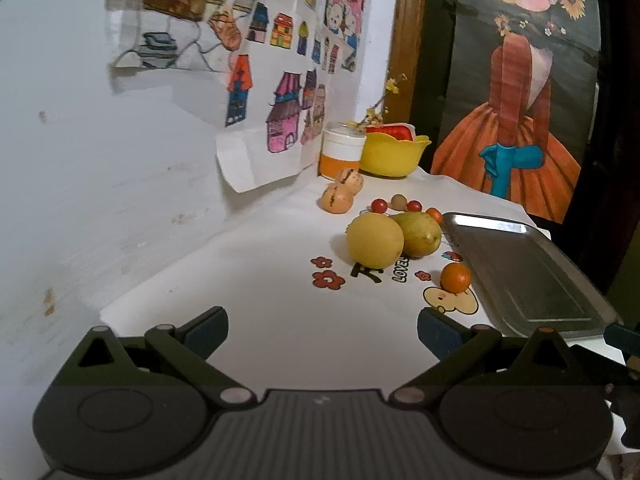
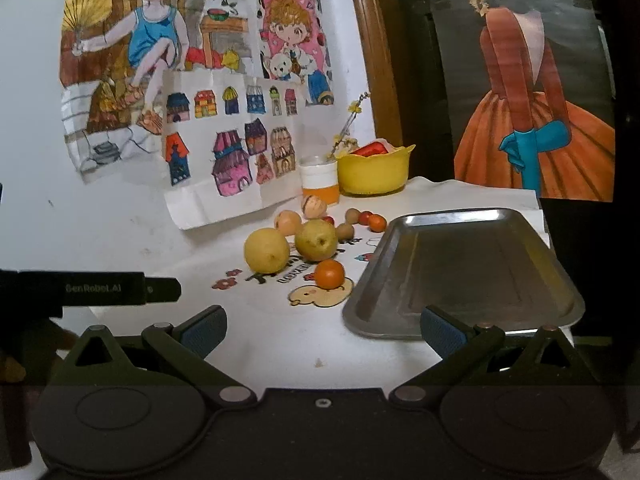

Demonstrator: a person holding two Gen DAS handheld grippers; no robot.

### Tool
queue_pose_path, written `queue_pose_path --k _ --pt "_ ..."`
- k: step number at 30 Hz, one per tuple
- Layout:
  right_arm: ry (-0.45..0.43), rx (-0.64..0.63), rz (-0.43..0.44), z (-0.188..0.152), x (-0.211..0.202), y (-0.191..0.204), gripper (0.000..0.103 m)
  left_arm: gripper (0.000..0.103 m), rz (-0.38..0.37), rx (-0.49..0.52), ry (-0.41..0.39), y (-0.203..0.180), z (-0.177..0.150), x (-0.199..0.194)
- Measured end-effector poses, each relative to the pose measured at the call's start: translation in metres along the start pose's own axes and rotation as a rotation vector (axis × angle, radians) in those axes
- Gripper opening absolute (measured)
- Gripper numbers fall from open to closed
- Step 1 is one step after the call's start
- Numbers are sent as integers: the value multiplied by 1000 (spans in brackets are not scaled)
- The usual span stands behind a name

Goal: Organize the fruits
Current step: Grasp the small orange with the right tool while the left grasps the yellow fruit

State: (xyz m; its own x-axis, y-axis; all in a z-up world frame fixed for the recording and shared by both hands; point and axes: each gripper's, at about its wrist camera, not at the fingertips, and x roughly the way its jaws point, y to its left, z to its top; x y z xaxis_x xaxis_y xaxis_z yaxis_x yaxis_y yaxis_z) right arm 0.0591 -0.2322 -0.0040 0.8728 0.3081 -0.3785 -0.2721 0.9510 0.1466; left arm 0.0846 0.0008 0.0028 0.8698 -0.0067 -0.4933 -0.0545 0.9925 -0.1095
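Two yellow pears lie side by side on the white table, the nearer pear (image 1: 375, 243) (image 2: 267, 250) left of the greener pear (image 1: 419, 233) (image 2: 318, 239). A small orange (image 1: 455, 276) (image 2: 329, 274) rests beside the bare metal tray (image 1: 520, 272) (image 2: 460, 272). Two tan cracked fruits (image 1: 338, 198) (image 2: 288, 222) and several small red and brown fruits (image 1: 400, 203) (image 2: 366, 219) sit behind them. My left gripper (image 1: 322, 334) is open over bare tabletop, short of the pears. My right gripper (image 2: 323, 330) is open at the tray's near left corner. Both hold nothing.
A yellow bowl (image 1: 394, 154) (image 2: 374, 172) with something red in it and a white-and-orange jar (image 1: 342, 156) (image 2: 320, 180) stand at the back by the wall. Drawings hang on the wall at left. The left gripper's body (image 2: 100, 289) juts in at the left of the right wrist view.
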Motion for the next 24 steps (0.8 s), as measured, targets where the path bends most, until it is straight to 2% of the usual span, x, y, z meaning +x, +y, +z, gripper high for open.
queue_pose_path --k 4,9,14,24 --pt "64 9 -2 10 13 -10 103 103 -32 4 23 -3 6 14" --pt "98 -18 23 23 24 -21 103 103 -58 32 43 -9 16 34" --pt "134 -153 55 34 38 -20 103 103 -82 55 52 -15 28 54" --pt "222 -378 206 55 84 -10 102 103 -121 36 79 -20 46 96"
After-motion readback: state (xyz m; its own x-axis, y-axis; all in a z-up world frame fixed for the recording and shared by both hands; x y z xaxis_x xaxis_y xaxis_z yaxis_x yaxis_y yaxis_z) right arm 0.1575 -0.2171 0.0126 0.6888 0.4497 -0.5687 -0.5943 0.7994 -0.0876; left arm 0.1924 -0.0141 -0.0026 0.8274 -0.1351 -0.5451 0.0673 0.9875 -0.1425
